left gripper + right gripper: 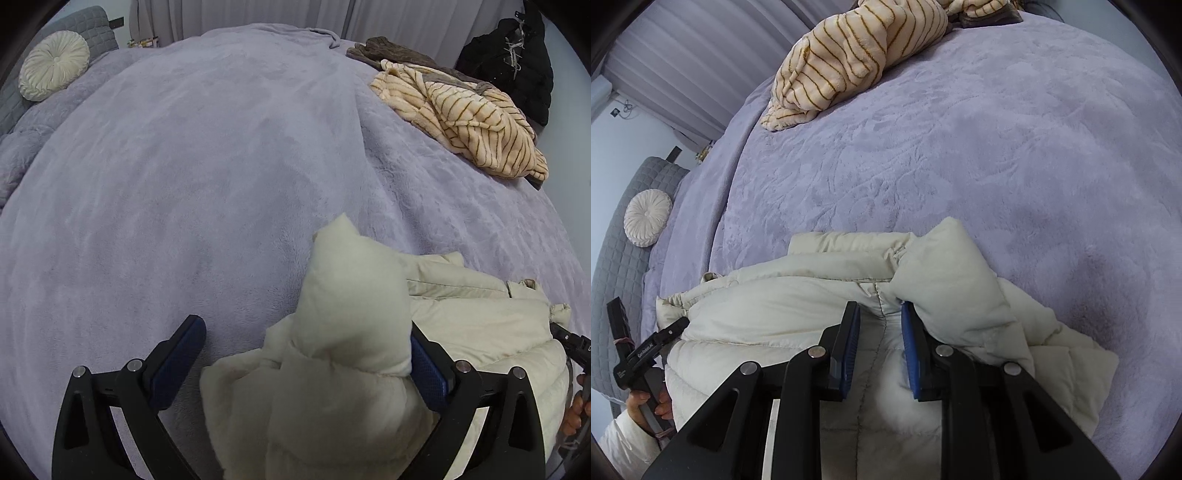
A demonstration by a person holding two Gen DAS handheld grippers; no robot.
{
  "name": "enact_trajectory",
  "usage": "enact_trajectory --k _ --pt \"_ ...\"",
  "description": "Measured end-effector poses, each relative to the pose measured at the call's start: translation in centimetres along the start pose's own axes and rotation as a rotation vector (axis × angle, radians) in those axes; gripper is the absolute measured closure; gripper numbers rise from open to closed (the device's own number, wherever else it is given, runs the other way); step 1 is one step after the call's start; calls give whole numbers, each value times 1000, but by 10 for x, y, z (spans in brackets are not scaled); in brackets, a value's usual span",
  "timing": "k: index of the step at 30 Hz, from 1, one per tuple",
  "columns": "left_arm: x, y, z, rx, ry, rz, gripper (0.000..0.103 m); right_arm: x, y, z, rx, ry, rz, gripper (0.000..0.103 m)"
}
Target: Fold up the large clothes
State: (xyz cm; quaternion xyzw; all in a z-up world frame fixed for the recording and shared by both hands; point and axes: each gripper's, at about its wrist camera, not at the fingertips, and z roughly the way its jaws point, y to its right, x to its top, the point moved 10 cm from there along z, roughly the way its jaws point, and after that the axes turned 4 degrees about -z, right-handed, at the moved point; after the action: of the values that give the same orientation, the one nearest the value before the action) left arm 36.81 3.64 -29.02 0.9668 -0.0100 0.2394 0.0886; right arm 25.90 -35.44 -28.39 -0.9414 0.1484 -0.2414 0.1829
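Note:
A cream puffer jacket (461, 317) lies bunched at the near edge of the lilac bed; it also shows in the right wrist view (798, 295). My left gripper (306, 336) is wide open, and a puffy fold of the jacket (351, 295) stands between its fingers, against the right pad. My right gripper (880, 317) hovers over the jacket's middle seam with its jaws a small gap apart and nothing pinched between the pads. The left gripper's body (646, 350) shows at the left edge of the right wrist view.
A striped beige fleece garment (469, 118) lies at the bed's far right, on a brown one (391, 51). A black coat (517, 62) stands beyond. A round white cushion (53, 64) rests by the grey headboard (96, 27). The lilac blanket (203, 166) covers the bed.

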Motion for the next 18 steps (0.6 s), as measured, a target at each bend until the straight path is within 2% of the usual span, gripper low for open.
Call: enact_trajectory --k 2,3,4,5,8,11,14,18 --pt "4 -4 -23 -9 40 10 1 1 -2 -14 -27 -5 -8 69" --pt "6 -8 -33 -1 62 9 1 0 -4 -24 -31 2 -5 55" --pt "8 -14 -38 18 77 4 1 -1 -5 -34 -40 10 -2 47" --pt "7 -20 -37 42 73 0 1 -4 -7 -44 -45 18 -4 47" --pt "-6 -39 -7 117 -5 -18 1 -22 -14 -63 -69 14 -33 47" --pt "-24 -44 22 115 -62 -48 0 -42 -2 -45 -148 -47 -65 48" --pt "-30 -44 30 122 -52 -30 0 -47 9 -27 -100 -55 -6 48" --pt "-31 -48 33 114 -58 -26 0 -47 13 -19 -78 -50 8 48"
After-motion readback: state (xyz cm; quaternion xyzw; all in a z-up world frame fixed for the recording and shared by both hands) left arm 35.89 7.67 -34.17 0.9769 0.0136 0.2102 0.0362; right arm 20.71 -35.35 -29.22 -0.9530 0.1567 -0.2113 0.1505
